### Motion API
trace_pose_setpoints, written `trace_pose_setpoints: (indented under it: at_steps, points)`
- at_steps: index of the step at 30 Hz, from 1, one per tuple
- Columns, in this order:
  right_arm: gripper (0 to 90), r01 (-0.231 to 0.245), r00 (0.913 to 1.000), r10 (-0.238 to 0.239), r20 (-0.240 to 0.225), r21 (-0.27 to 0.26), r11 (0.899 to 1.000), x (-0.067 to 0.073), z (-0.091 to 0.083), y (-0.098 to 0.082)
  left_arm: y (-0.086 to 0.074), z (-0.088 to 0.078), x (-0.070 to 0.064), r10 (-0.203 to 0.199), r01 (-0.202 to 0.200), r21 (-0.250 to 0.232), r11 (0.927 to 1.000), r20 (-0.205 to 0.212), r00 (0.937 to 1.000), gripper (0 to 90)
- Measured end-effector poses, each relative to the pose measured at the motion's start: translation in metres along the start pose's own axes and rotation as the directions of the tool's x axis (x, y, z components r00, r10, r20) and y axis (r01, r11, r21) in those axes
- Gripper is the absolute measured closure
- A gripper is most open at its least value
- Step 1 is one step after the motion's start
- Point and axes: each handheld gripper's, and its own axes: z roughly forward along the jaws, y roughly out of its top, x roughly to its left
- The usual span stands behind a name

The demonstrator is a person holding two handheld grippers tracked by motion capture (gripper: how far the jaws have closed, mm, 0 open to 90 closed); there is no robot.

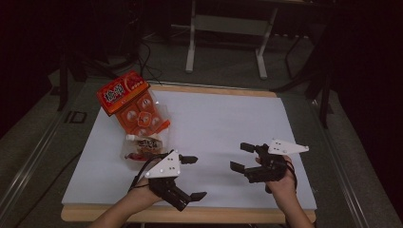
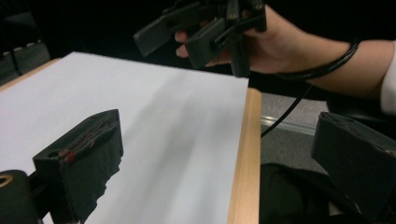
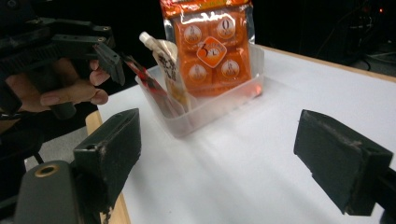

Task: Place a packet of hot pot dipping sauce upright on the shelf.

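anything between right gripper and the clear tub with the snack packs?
Nothing: right gripper view shows bare white tabletop between the right gripper and clear tub.

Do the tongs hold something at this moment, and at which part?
Nothing is held. The left tongs and the right tongs are both open over the bare white table, apart from the clear container.

Your two grippers are black. The left gripper has a white three-cornered plate on top with small dark screw dots in it. The right gripper has one too. Each jaw ends in a thick black block with worn, scuffed edges, and one left block has a bit of red on it. A black cable loops by your right wrist. Your sleeve there is white.
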Motion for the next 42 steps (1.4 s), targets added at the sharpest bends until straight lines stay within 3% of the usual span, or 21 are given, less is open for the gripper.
trace_pose_setpoints:
  at_steps: [5,16,20,29,33,42]
  points:
    - [14.8,0.003,1.0,-0.004,0.007,0.022,1.0,-0.001,0.002,-0.005,-0.011,0.005,-0.001,-0.011,0.012,-0.019,0.9997,0.025,0.9996,2.7]
    - [14.8,0.015,0.9999,-0.015,0.005,0.044,0.999,-0.003,0.009,-0.014,-0.033,0.012,-0.003,-0.011,0.011,0.001,0.9999,0.043,0.999,3.0]
    - [14.8,0.009,1.0,-0.009,0.001,0.052,0.999,-0.004,0.011,-0.018,-0.038,0.014,-0.002,-0.007,0.007,0.009,0.9999,0.022,0.9997,3.7]
    - [14.8,0.007,1.0,-0.007,-0.003,0.078,0.997,-0.007,0.017,-0.026,-0.052,0.02,-0.003,-0.005,0.004,0.02,0.9998,0.019,0.9998,3.7]
    - [14.8,0.009,1.0,-0.009,0.0,0.081,0.997,-0.008,0.018,-0.029,-0.059,0.022,-0.002,-0.024,0.023,0.026,0.9994,0.014,0.9996,3.7]
    - [14.8,0.013,0.9999,-0.014,0.008,0.106,0.994,-0.01,0.021,-0.034,-0.065,0.024,-0.001,-0.005,0.005,0.039,0.9992,-0.001,1.0,3.7]
